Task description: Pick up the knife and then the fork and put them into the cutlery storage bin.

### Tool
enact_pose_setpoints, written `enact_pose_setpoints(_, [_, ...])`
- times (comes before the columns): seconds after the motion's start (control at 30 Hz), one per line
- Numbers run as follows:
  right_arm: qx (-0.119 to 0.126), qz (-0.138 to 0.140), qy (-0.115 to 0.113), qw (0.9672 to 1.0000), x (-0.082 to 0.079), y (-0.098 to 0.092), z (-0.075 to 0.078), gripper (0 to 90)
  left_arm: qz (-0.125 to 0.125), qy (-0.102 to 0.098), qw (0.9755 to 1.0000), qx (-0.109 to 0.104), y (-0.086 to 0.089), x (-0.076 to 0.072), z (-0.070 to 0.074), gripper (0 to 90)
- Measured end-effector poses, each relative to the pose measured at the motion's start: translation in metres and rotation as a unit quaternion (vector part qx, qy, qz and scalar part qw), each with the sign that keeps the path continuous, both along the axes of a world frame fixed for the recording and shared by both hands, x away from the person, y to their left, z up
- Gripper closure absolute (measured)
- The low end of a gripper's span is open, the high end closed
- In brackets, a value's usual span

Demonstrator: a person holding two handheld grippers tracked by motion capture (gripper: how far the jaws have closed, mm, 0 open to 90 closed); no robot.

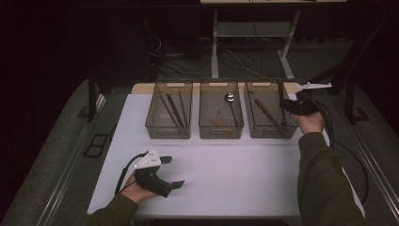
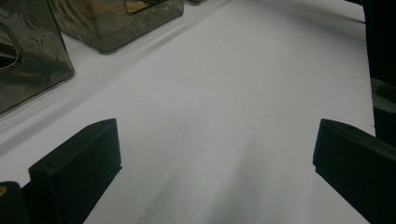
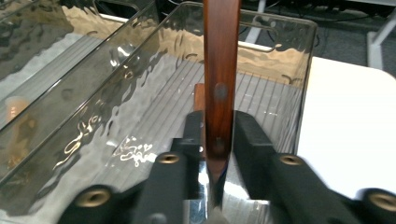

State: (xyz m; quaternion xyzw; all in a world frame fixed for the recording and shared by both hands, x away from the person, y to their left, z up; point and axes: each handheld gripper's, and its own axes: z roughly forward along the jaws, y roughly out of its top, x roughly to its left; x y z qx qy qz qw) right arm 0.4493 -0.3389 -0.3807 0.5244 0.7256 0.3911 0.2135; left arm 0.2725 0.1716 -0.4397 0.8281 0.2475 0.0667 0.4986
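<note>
Knife (image 3: 220, 88) with a brown wooden handle stands between the right claw (image 3: 218, 140) jaws, handle pointing away over the rightmost of 3 clear bins (image 1: 269, 133); its blade runs back toward the camera. The pads seem to sit close against the handle, though a tight grip is hard to judge here. Another wooden-handled tool (image 1: 264, 110) lies in that bin. The left claw (image 1: 169, 172) rests low over the white table (image 1: 226, 174), jaws wide apart with nothing between them, well apart from the bins.

Three bins (image 1: 221, 129) stand side by side along the table's (image 1: 226, 179) far edge, apparently each holding utensils.
</note>
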Motion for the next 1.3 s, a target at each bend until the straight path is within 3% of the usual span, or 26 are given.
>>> enact_pose_setpoints(0.2, [0.009,0.005,0.003,0.9999,-0.010,0.000,0.003,42.3,0.001,-0.001,1.0000,0.000,0.000,0.000,0.000,0.0])
enact_pose_setpoints(0.37, [0.042,0.030,-0.008,0.9986,-0.023,0.000,0.006,33.0,0.002,0.001,1.0000,0.001,0.000,0.000,0.000,0.0])
enact_pose_setpoints(0.6, [0.021,0.048,-0.013,0.9986,-0.041,0.010,0.006,19.7,0.003,0.002,1.0000,0.005,0.000,0.000,0.000,0.0])
enact_pose_setpoints(1.03, [0.054,0.073,-0.043,0.9949,-0.084,0.017,-0.001,16.6,0.009,0.004,0.9999,0.003,0.001,0.000,0.001,0.0])
enact_pose_setpoints(1.3, [0.049,0.106,-0.039,0.9923,-0.110,0.025,-0.011,13.1,0.010,0.002,0.9999,0.004,0.002,0.000,0.001,0.0])
